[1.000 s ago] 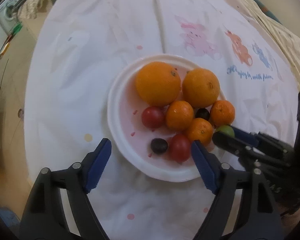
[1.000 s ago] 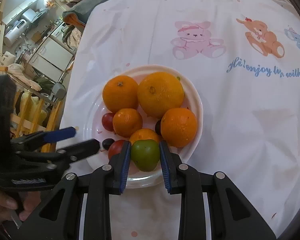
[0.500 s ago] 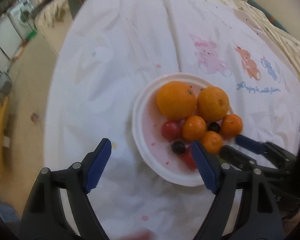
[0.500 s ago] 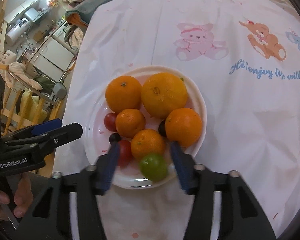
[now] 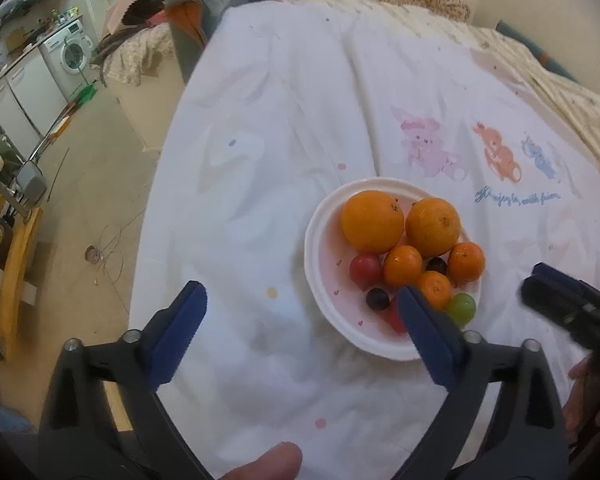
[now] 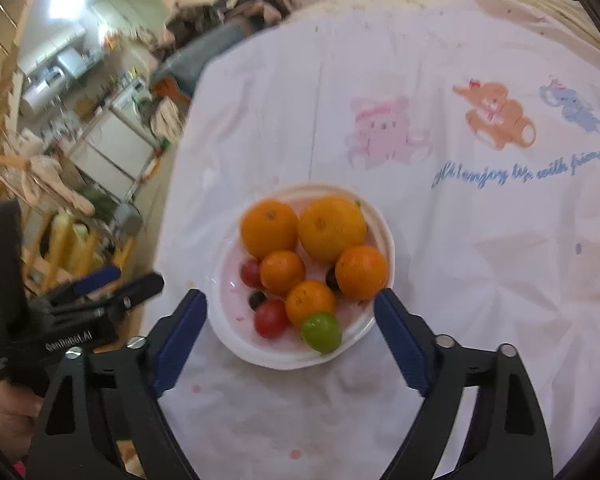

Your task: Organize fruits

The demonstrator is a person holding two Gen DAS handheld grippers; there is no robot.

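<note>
The right gripper (image 6: 290, 320) has let go: its fingers, clamped on the green fruit (image 6: 321, 331) a second ago, now stand wide apart and pulled back, the fruit resting on the plate (image 6: 364, 330) just ahead between them. That looks like one piece delivered. The left gripper (image 5: 300, 318) hangs open too, backed off, holding nothing. Oranges (image 6: 269, 229), tomatoes (image 6: 271, 319) and dark grapes (image 6: 256, 300) crowd the plate beyond the fingertips, leaving little room. The cloth (image 6: 480, 280) lies rumpled around.
</note>
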